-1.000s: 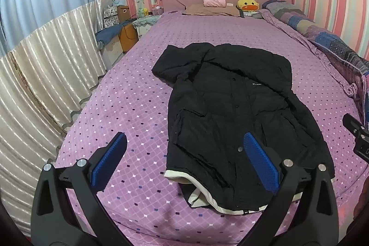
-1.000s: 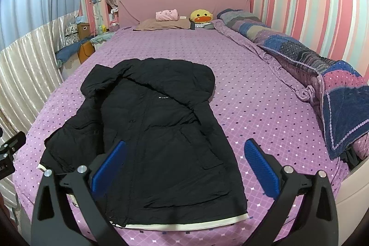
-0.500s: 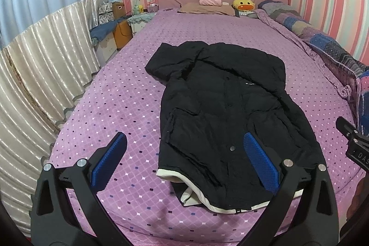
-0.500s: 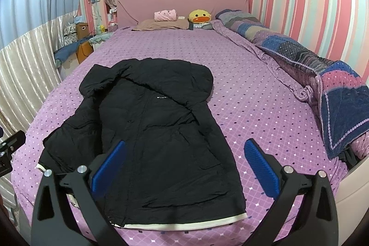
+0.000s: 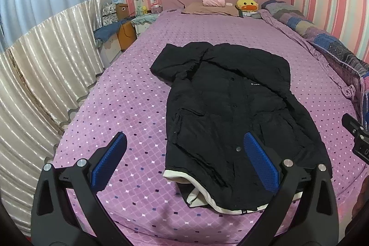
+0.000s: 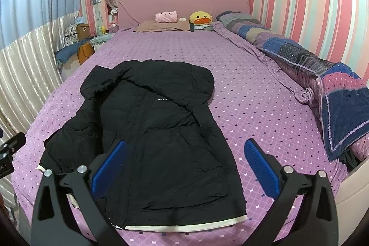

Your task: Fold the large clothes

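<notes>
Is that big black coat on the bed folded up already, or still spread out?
Mostly spread out. The black coat lies at full length on the purple bed, hem nearest the camera; only its sleeves look tucked across the body.

A small line of white lettering sits on the chest of the black coat (image 6: 159,130), too small to read (in the left wrist view it is a pale smudge, no clearer). The dark device (image 5: 359,144) at that view's right edge bears a white mark, perhaps "D", cut off by the frame.
</notes>
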Demonstrator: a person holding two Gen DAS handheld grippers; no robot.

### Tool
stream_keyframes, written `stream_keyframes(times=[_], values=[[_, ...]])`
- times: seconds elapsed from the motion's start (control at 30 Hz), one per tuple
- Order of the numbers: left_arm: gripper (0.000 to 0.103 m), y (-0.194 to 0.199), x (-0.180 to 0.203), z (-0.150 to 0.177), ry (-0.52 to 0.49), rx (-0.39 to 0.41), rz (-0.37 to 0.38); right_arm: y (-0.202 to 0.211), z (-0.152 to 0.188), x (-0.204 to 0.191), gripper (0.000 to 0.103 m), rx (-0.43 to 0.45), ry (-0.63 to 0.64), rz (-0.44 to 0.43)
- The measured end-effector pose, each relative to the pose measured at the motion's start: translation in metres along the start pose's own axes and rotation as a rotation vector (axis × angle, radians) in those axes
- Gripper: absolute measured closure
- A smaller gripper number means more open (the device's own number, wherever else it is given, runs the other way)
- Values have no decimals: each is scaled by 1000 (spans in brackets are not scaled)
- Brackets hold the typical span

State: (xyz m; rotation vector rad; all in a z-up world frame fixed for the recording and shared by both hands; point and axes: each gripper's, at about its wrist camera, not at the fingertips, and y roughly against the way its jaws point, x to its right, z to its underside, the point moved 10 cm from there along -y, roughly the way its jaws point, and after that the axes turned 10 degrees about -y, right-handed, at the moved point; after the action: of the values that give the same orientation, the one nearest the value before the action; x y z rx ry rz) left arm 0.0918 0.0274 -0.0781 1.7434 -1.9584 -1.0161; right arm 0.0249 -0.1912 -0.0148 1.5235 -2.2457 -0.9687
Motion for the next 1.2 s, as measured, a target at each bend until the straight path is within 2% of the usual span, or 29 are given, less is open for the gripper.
stream_keyframes(times=[0.5,1.0,1.2], values=[[3,5,-9,-5,13,8,-13,6,-5,-5,2,-5,0,-13],[3,4,-41,-20,36,5,-56,6,-30,9,2,17,25,69],[3,-9,-50,-19,51,-3,-40,-7,-36,16,2,29,-12,55]])
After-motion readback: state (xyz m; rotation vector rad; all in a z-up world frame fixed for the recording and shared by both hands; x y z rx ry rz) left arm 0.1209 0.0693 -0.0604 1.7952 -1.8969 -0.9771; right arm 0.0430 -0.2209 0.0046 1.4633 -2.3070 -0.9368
